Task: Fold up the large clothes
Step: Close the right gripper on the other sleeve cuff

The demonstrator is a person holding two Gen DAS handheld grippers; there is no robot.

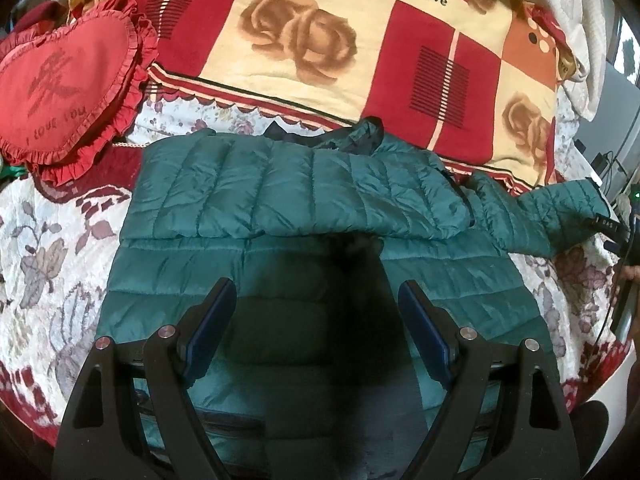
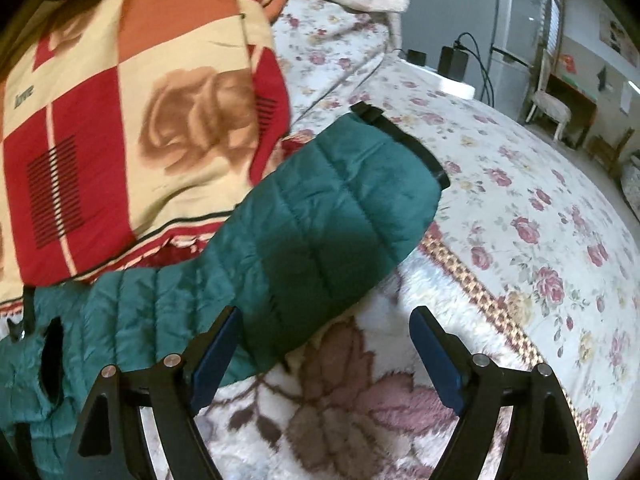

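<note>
A green quilted puffer jacket (image 1: pixel 304 200) lies flat on the bed, one sleeve folded across its chest, the other sleeve (image 1: pixel 560 212) stretched out to the right. My left gripper (image 1: pixel 316 300) is open and empty, hovering over the jacket's lower body. In the right wrist view the stretched sleeve (image 2: pixel 320 216) with a black cuff (image 2: pixel 404 140) lies diagonally on the bed. My right gripper (image 2: pixel 324 328) is open and empty, just below the sleeve, its left finger (image 2: pixel 216 348) beside the sleeve's lower edge.
A red-and-cream rose blanket (image 1: pixel 320 40) lies behind the jacket. A red heart-shaped cushion (image 1: pixel 64 80) sits at the far left. The bed has a floral cover (image 2: pixel 520 220). Beyond it are cables and chargers (image 2: pixel 452 60) and a chair (image 2: pixel 552 108).
</note>
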